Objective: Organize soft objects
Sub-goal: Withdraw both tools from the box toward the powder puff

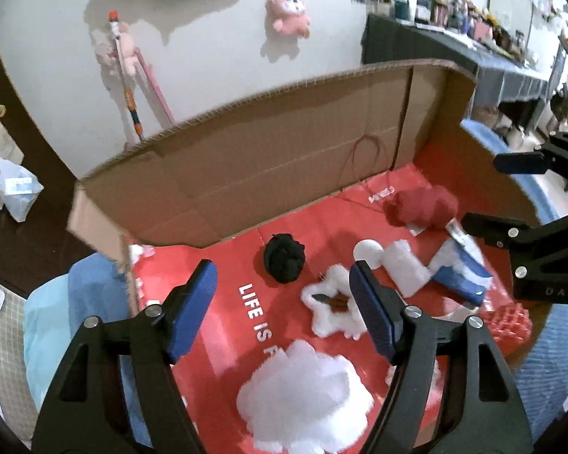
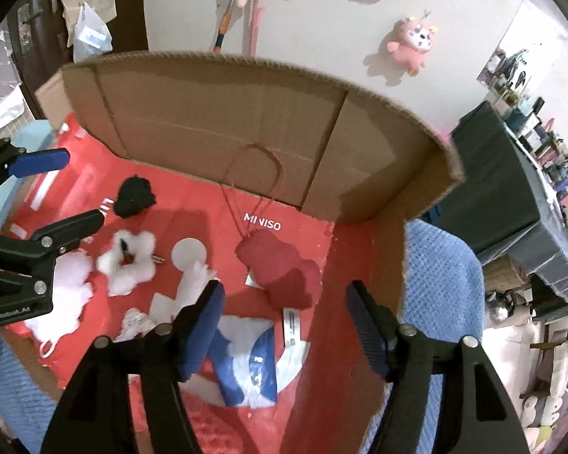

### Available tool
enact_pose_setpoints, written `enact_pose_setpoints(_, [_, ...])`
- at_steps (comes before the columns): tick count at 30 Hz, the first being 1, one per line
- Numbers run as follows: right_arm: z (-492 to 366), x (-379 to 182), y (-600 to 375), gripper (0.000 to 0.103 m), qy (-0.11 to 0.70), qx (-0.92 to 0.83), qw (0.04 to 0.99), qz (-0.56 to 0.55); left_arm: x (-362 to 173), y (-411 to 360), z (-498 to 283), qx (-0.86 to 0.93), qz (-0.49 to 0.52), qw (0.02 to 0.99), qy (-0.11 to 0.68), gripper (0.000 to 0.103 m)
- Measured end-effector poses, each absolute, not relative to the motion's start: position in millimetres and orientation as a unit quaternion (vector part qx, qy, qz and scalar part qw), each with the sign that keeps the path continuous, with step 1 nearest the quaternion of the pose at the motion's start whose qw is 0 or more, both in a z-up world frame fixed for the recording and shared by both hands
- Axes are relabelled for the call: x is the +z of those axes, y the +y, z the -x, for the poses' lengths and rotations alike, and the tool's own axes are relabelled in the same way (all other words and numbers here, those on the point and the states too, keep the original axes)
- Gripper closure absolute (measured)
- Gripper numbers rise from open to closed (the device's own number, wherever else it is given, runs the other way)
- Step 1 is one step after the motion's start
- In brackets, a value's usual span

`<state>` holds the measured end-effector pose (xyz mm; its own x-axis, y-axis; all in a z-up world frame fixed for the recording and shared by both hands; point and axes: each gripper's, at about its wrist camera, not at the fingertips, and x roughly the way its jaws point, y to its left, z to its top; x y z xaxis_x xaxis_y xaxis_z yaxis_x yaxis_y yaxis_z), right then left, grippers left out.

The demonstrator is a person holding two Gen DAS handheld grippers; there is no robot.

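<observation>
Fluff (image 1: 303, 389), white, lies on the red box floor (image 1: 223, 321) beneath the left gripper (image 1: 280, 302), jaws spread, empty. One black pom (image 1: 285, 258), one star plush (image 1: 331, 302), one red plush (image 2: 280, 268) lie beyond. Right gripper (image 2: 284, 325), jaws spread, hovers over a blue-white plush (image 2: 257, 370), partly hidden.

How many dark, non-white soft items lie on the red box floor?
2: a black fuzzy ball toward the cardboard back wall, and a dark red plush below the MINISO print. More may be hidden behind the fingers.
</observation>
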<state>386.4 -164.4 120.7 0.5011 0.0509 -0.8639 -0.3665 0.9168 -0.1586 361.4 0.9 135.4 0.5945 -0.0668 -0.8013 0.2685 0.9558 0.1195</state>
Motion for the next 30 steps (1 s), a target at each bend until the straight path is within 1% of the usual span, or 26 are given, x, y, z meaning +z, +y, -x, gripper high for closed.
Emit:
enact_pose_setpoints(3, [-374.1,132.9,-160.7,0.031,0.472,0.122,0.859,0.157,152.6,5.1,-345.4,-0.093,-0.105,0.898,0.417,0.028])
enact_pose_setpoints(5, [-359.4,143.3,-163.7,0.027,0.454,0.121,0.869,0.152,163.0,5.6,-333.7,-0.081,-0.104,0.911,0.39,0.026])
enact_pose_setpoints(6, [-351.0,150.5,-164.1,0.022,0.443,0.122,0.876,0.149,166.9,5.7,-328.2,-0.072,-0.105,0.918,0.375,0.024])
enact_pose_setpoints(7, [-347.5,155.9,-164.7,0.017,0.434,0.123,0.881,0.147,170.1,6.4,-322.3,-0.065,-0.103,0.925,0.361,0.021])
enact_pose_setpoints(8, [-341.1,160.4,-164.4,0.016,0.425,0.123,0.885,0.145,174.6,7.7,-314.2,-0.062,-0.096,0.93,0.348,0.018])
enact_pose_setpoints(11, [-319.1,172.9,-168.9,0.015,0.401,0.123,0.897,0.138,185.1,11.0,-293.7,-0.057,-0.077,0.945,0.314,0.018])
enact_pose_setpoints(16, [-283.2,182.1,-180.4,0.007,0.365,0.124,0.914,0.124,198.2,13.7,-256.8,-0.047,-0.062,0.961,0.266,0.017])
enact_pose_setpoints(19, [-260.7,185.8,-187.8,0.006,0.344,0.121,0.924,0.114,203.5,14.9,-233.3,-0.038,-0.051,0.969,0.238,0.006])
enact_pose_setpoints(23, [-230.1,190.0,-196.2,0.003,0.313,0.115,0.936,0.109,207.3,16.2,-200.8,-0.034,-0.046,0.977,0.208,0.005])
enact_pose_setpoints(25, [-212.6,190.6,-199.1,0.0,0.293,0.112,0.943,0.112,206.6,16.0,-185.5,-0.03,-0.045,0.979,0.197,0.005])
enact_pose_setpoints(30, [-175.1,188.2,-205.4,0.0,0.259,0.113,0.953,0.107,200.7,15.8,-152.1,-0.031,-0.037,0.983,0.178,0.005])
